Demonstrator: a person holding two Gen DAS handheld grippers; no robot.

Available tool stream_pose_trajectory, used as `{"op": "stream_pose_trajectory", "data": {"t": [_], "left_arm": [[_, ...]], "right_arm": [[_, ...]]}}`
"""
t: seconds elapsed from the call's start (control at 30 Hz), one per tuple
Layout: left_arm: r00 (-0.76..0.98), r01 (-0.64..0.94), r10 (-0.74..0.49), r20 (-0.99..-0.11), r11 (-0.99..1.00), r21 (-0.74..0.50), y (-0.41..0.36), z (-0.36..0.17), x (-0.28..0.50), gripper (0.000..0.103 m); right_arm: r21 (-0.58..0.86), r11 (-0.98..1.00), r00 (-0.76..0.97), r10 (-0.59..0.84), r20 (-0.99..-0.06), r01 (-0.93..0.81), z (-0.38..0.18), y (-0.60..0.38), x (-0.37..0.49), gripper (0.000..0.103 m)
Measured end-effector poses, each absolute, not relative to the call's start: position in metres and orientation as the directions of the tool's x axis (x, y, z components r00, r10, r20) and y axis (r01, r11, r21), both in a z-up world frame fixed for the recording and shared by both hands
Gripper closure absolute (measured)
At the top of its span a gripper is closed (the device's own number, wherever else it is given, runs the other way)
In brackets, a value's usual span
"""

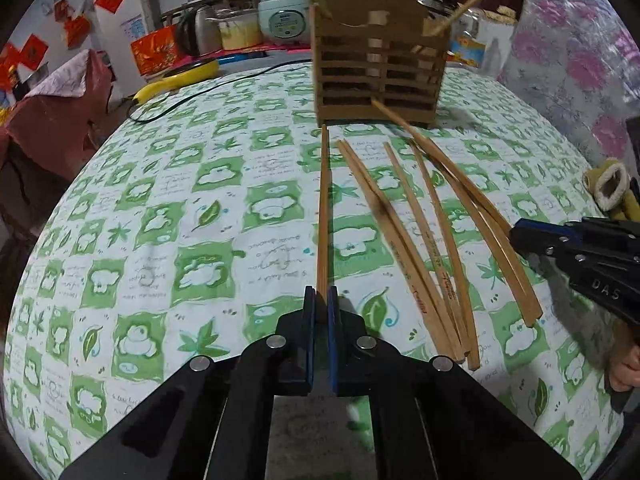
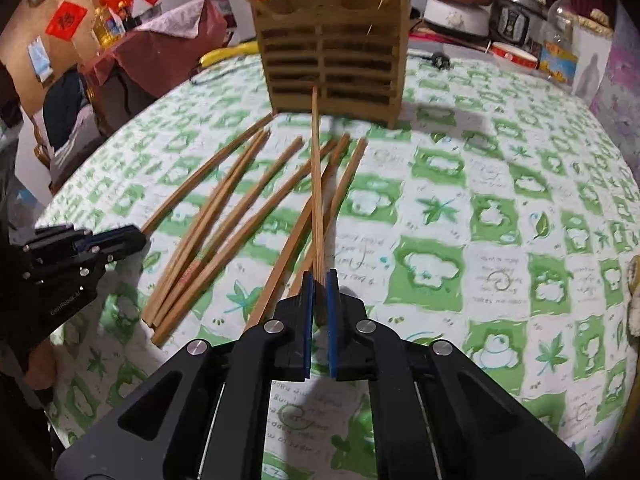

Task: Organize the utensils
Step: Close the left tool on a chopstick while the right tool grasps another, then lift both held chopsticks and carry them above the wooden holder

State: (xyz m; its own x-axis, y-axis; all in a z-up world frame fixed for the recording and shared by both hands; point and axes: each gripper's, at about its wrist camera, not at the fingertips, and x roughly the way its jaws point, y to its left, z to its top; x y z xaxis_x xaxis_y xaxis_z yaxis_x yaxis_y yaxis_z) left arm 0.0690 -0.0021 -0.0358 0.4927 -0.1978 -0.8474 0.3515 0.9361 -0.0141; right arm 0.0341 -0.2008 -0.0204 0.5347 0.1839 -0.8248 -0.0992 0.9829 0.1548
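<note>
The left tool [image 1: 321, 294] is clamped on the near end of a chopstick [image 1: 323, 208] that runs straight ahead from its tips toward the left front corner of the wooden slatted holder [image 1: 380, 76]. The right tool [image 2: 319, 278] is likewise closed on another chopstick [image 2: 316, 184], which stretches forward from its tips to the holder's front face.

Between the two tools, a loose bunch of chopsticks [image 1: 432, 248] lies fanned on the table [image 1: 160, 240], which is covered by a green and white patterned cloth. Seen from the left tool, the bunch spreads to its right, with the far tips pointing toward the holder. Seen from the right tool, most of it lies to its left, and a few sticks pass under the held one.

The holder stands ahead of both tools near the far side of the table, with a few chopsticks already leaning out of its top. Behind it sit a rice cooker [image 1: 285, 16] and a kettle [image 1: 200, 32], while a black cable [image 1: 200, 92] trails over the cloth ahead and to the left of the left tool.
</note>
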Motion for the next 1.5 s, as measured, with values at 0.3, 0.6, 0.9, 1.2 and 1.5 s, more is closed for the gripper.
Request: {"op": "stream_pose_trajectory", "data": {"t": [0.3,0.6,0.9,1.2,1.5], "left_arm": [[0.541,0.297,-0.234,-0.808,0.952,-0.076,0.019,0.008,0.061,0.097],[0.564,0.305,-0.239,-0.79,0.95,-0.07,0.011,0.023,0.058,0.097],[0.564,0.295,-0.257,-0.785,0.95,-0.1,0.017,0.023,0.06,0.097],[0.603,0.297,-0.247,-0.758,0.952,-0.074,0.016,0.058,0.061,0.097],[0.624,0.345,-0.305,-0.719,0.934,-0.097,-0.004,0.114,0.08,0.097]], "right_arm": [[0.232,0.97,0.717,0.211,-0.665,-0.07,0.027,-0.229,0.012,0.098],[0.129,0.986,0.605,0.168,-0.778,-0.108,-0.001,-0.212,0.028,0.068],[0.118,0.99,0.525,0.142,-0.839,-0.079,-0.025,-0.213,0.034,0.094],[0.167,0.984,0.731,0.162,-0.663,-0.067,0.053,-0.23,0.007,0.097],[0.155,0.982,0.804,0.178,-0.567,-0.109,0.121,-0.234,0.007,0.097]]}}
